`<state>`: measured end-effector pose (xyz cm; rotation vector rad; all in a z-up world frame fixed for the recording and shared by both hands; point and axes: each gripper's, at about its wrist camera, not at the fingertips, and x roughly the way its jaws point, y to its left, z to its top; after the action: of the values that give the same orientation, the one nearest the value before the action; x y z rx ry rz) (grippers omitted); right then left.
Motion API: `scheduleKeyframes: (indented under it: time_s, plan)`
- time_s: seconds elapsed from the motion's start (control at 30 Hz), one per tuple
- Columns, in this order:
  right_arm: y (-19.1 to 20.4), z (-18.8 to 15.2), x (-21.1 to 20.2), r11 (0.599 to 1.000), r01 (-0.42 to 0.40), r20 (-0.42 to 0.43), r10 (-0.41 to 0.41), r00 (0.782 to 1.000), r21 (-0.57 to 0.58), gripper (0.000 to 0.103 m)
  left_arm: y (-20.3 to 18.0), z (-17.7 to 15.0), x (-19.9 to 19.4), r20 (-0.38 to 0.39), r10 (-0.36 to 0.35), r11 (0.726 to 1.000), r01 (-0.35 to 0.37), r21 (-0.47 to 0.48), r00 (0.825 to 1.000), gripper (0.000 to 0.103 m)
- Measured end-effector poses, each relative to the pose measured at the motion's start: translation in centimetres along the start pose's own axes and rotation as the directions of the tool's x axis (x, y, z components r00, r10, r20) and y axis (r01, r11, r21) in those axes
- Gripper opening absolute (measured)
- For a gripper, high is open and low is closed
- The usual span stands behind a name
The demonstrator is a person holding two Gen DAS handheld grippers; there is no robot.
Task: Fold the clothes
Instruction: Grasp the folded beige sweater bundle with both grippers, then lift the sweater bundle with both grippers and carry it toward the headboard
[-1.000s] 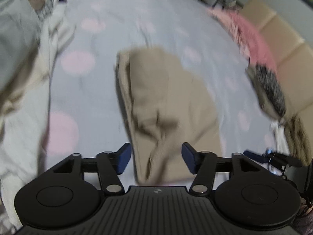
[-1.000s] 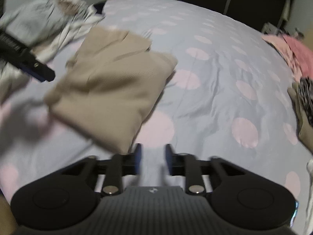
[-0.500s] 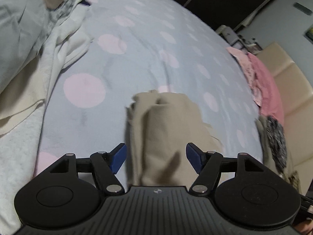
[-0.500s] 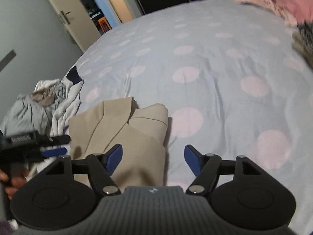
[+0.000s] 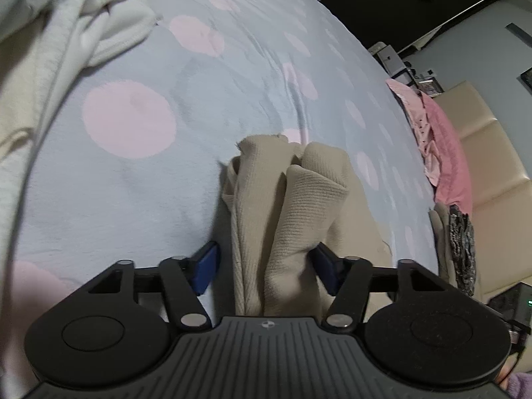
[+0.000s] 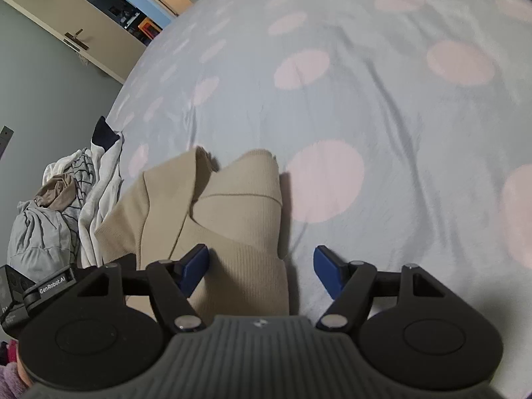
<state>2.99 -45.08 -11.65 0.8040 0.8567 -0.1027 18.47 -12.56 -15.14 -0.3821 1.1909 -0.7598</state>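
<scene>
Covering almost the whole field in both wrist views, the bedsheet [image 6: 382, 106], pale blue with pink dots, lies wide and bare beyond the work area, up to the far edge of the bed; a cream headboard [image 5: 492, 166] closes off the right side in the left wrist view; a white and grey heap of unfolded laundry [image 5: 66, 26] occupies the upper left there, and the same heap [image 6: 60, 212] sits at the left bed edge in the right wrist view, just beside the garment; pink clothes [image 5: 442, 139] and a dark patterned item [image 5: 462, 242] are stacked near the headboard, well apart from the grippers; the beige ribbed garment [image 6: 229, 199], folded into a thick bundle, rests on the sheet directly ahead of both tools; the left gripper [image 5: 266, 267] stands wide open, its blue fingertips [image 5: 206, 266] either side of the garment's near end, nothing clamped; the right gripper [image 6: 262, 267] is likewise spread wide, its left fingertip over the fabric, its right one over bare sheet, holding nothing.
</scene>
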Motion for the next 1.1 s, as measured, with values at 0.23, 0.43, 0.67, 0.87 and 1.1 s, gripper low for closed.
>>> scheduleKeyframes:
  time_s: [0.23, 0.43, 0.67, 0.87, 1.1]
  plan:
    - [-0.4, 0.2, 1.5, 0.998, -0.046, -0.030, 0.047, 0.998, 0.037, 0.051, 0.2, 0.1, 1.4, -0.025, -0.051, 0.998, 0.051, -0.032, 0.998, 0.033]
    - [-0.7, 0.0, 1.1, 0.994, -0.085, -0.018, 0.086, 0.996, 0.071, 0.033, -1.4, -0.1, 0.6, 0.003, -0.020, 0.999, 0.020, 0.032, 1.000, 0.023]
    - [1.1, 0.1, -1.8, 0.994, -0.104, 0.040, 0.103, 0.994, 0.017, 0.027, -4.2, -0.6, -2.3, 0.069, -0.040, 0.995, 0.033, 0.098, 0.997, 0.020]
    - [2.7, 0.4, -6.0, 0.989, -0.145, 0.107, 0.147, 0.983, -0.026, 0.027, -6.8, -1.4, -5.3, 0.125, -0.079, 0.987, 0.059, 0.153, 0.989, 0.020]
    - [2.5, -0.8, -13.7, 0.983, -0.172, 0.193, 0.181, 0.964, -0.064, 0.027, -11.9, -3.6, -8.7, 0.144, -0.175, 0.959, 0.136, 0.248, 0.974, 0.020]
